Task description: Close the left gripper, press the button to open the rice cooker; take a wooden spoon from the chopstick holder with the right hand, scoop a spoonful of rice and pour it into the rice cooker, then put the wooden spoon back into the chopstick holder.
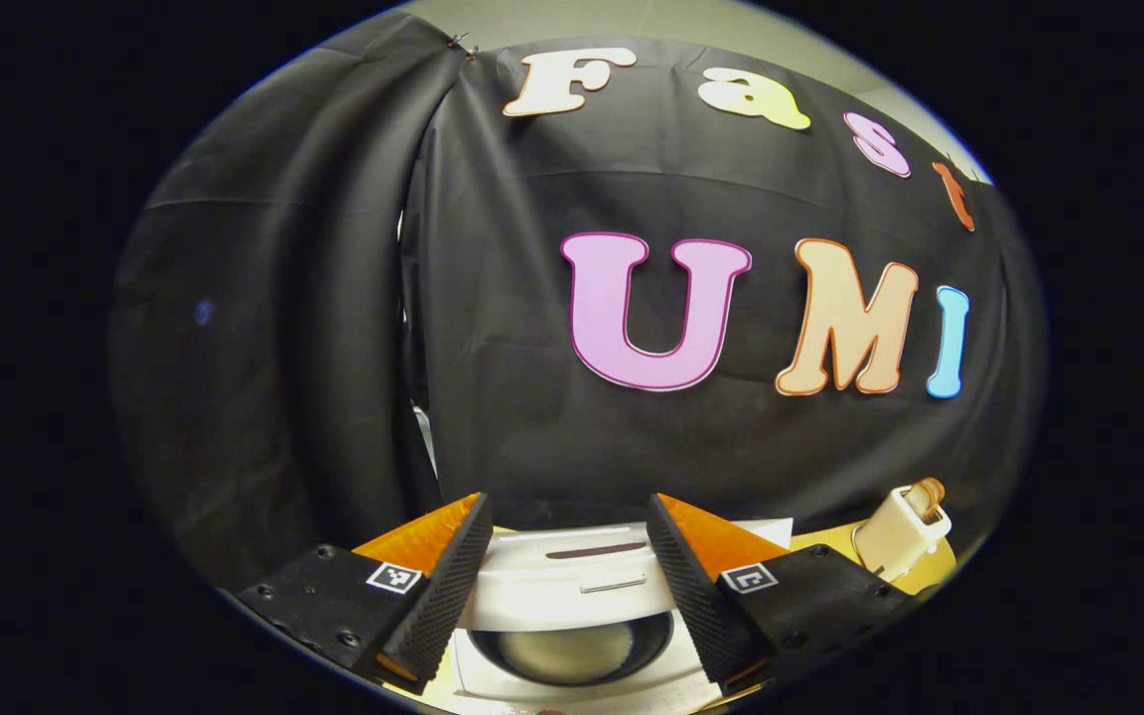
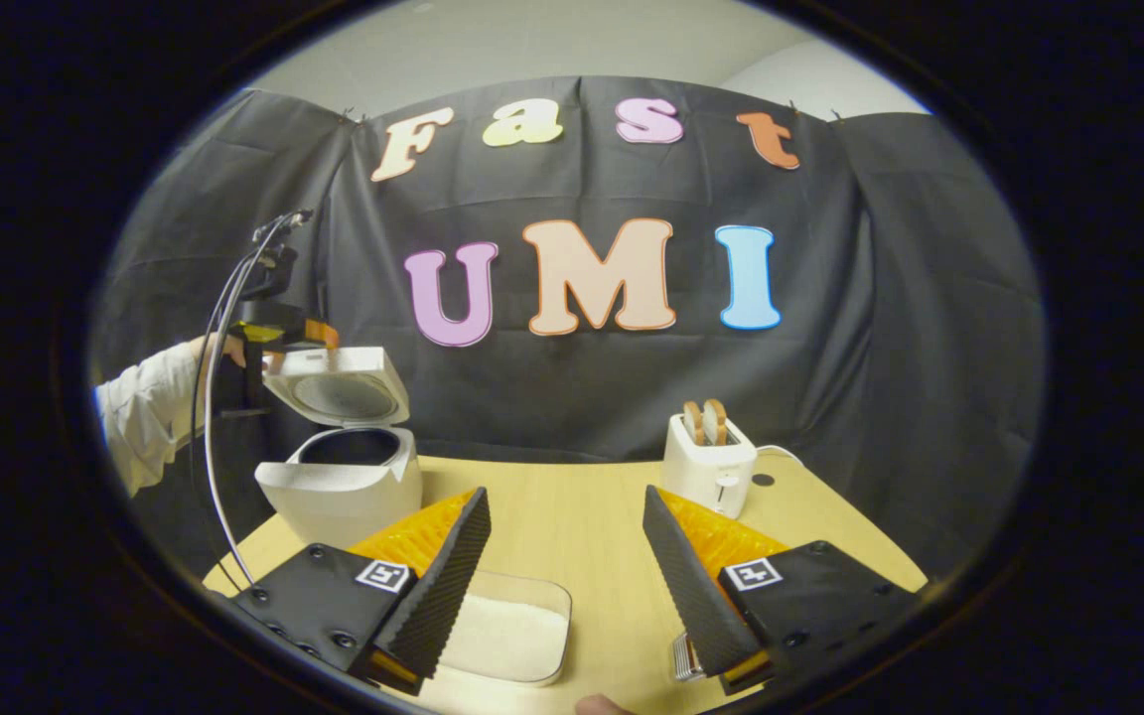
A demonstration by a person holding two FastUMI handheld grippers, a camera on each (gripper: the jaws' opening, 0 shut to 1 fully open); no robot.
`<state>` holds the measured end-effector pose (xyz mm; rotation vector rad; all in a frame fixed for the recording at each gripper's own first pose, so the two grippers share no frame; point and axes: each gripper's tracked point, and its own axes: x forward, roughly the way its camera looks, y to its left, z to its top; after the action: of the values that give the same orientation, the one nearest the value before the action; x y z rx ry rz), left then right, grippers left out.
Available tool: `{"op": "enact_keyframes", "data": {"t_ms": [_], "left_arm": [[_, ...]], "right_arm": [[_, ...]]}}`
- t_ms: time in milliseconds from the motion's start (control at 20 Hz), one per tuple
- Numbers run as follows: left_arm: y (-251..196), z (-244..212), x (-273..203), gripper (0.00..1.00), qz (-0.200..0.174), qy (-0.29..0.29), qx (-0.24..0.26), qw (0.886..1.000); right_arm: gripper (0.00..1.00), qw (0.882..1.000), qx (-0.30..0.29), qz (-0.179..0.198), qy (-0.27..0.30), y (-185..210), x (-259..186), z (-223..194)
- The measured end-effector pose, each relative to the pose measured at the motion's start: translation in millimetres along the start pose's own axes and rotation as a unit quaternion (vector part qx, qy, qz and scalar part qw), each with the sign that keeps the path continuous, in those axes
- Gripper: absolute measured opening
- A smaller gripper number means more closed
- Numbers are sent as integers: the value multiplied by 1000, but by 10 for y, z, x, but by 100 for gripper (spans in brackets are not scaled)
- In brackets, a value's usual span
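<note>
A: Item one, the rice cooker (image 2: pixel 339 487). Where does it stand?

B: In the right gripper view, ahead and to the left of the right gripper (image 2: pixel 567 586), near the far left edge of the wooden table (image 2: pixel 582 516). White body, dark inner pot exposed, its lid (image 2: pixel 339 387) raised and tilted back. In the left gripper view the same cooker (image 1: pixel 572 636) sits directly below and between the fingers of the left gripper (image 1: pixel 569 576), the inner pot (image 1: pixel 572 650) seen from above.

A: Left gripper, condition?

B: Released, jaws spread wide, nothing between them. From the right gripper view it hangs above the raised lid (image 2: pixel 279 333), held by a hand with a light sleeve (image 2: pixel 145 417), cables trailing down from it.

A: Right gripper?

B: Also released, jaws apart, empty, low over the table.

A: Item two, the rice.

B: A clear rectangular container of white rice (image 2: pixel 502 626), just ahead of the right gripper, beside its left finger.

A: The chopstick holder and spoon?

B: A ribbed object shows under the right finger at the near edge; I cannot tell what it is.

A: Remaining stock?

B: A white toaster (image 2: pixel 709 462) with two slices of bread (image 2: pixel 704 422) upright in it, ahead and right of the right gripper, by the wall.
</note>
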<state>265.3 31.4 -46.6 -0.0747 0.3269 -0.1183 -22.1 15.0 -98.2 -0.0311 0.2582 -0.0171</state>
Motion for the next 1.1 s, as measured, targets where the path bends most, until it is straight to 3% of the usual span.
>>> {"op": "enact_keyframes", "data": {"t_ms": [850,1100], "left_arm": [[-62,-1245,-306,94,1,80,7,997],[-58,-1595,-331,94,8,131,27,991]], "right_arm": [[96,999,-18,32,8,43,-138,-52],[96,999,-19,39,9,55,-116,-51]]}}
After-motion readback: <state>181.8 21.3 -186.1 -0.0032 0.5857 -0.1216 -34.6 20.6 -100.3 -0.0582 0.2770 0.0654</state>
